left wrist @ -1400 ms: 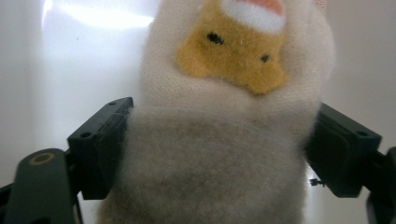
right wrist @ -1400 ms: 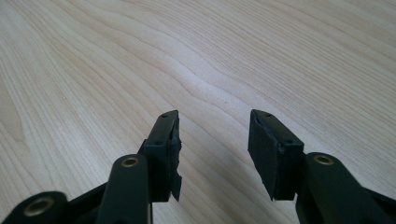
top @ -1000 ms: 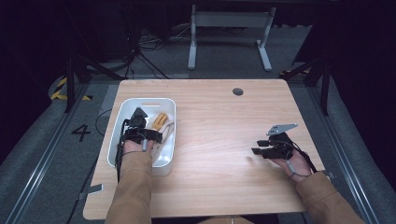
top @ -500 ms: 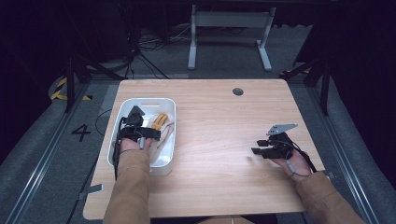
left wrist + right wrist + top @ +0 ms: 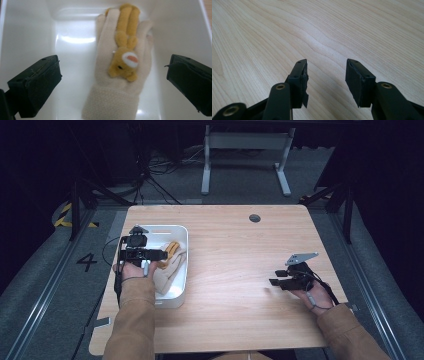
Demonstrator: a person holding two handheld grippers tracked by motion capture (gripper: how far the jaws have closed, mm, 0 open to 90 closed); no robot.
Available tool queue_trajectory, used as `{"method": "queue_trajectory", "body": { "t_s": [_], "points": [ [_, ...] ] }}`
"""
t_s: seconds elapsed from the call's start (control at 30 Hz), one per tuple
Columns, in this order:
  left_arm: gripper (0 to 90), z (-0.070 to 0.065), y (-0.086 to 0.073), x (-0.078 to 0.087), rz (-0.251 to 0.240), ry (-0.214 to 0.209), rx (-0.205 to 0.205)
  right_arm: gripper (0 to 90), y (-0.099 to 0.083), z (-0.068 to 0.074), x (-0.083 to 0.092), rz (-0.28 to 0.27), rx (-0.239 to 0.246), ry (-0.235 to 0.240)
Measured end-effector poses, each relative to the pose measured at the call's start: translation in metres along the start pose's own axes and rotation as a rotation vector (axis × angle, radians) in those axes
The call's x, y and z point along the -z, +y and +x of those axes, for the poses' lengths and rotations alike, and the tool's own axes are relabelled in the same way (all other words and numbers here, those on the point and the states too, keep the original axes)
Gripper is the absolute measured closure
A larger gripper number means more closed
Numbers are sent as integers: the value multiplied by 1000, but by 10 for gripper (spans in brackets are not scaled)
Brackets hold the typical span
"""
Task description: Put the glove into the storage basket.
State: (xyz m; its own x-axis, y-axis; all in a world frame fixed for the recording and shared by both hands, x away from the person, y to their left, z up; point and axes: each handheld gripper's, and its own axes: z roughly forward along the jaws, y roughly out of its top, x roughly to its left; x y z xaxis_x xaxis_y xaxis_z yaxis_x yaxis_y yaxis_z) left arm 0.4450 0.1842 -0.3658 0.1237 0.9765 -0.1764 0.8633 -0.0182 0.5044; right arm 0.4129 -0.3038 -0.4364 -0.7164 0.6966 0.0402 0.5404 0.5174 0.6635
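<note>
A cream knitted glove (image 5: 110, 100) lies flat in the white bin (image 5: 75, 32), with a small yellow plush animal (image 5: 125, 60) on its palm. My left gripper (image 5: 113, 65) hangs over them, pointing down. Its jaws have just been opening and stand wide on either side of the glove, touching nothing. From above, the left gripper (image 5: 144, 254) is over the bin (image 5: 176, 296) at the table's left, beside the glove (image 5: 167, 267). My right gripper (image 5: 277, 282) rests low over bare wood at the right, open and empty (image 5: 327, 67).
The wooden table (image 5: 235, 270) has a round cable hole (image 5: 255, 218) near its far edge. The bin sits close to the table's left edge. Beyond the table stand a grey metal frame (image 5: 245, 150) and loose cables on the floor.
My left gripper has lifted a little above the bin and its jaws have spread wider, leaving the glove lying in the bin. The right hand has stayed put.
</note>
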Motion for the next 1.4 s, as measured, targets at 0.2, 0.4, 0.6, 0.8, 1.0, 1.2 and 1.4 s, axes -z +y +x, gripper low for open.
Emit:
{"method": "queue_trajectory", "body": {
  "t_s": [0.2, 0.4, 0.6, 0.8, 1.0, 1.2, 1.4],
  "points": [
    [0, -11, 2, 11, -63, -87, -41, 526, -1, -1, 1, -4, -2, -2],
    [14, -36, 8, 18, -142, -154, -142, 526, -2, -2, 1, -4, -5, -4],
    [18, -69, 15, 14, -193, -266, -230, 525, -5, -3, 5, -17, -7, -15],
    [24, -107, 16, 9, -242, -393, -345, 525, -9, -5, 9, -31, -11, -22],
    [38, -143, 0, 10, -235, -522, -482, 523, -11, -9, 13, -34, -20, -11],
    [42, -160, -12, 2, -216, -585, -588, 542, -11, -11, 16, -32, -28, -1],
    [47, -169, -29, -5, -228, -634, -625, 544, -12, -12, 15, -24, -26, 6]
  ]
}}
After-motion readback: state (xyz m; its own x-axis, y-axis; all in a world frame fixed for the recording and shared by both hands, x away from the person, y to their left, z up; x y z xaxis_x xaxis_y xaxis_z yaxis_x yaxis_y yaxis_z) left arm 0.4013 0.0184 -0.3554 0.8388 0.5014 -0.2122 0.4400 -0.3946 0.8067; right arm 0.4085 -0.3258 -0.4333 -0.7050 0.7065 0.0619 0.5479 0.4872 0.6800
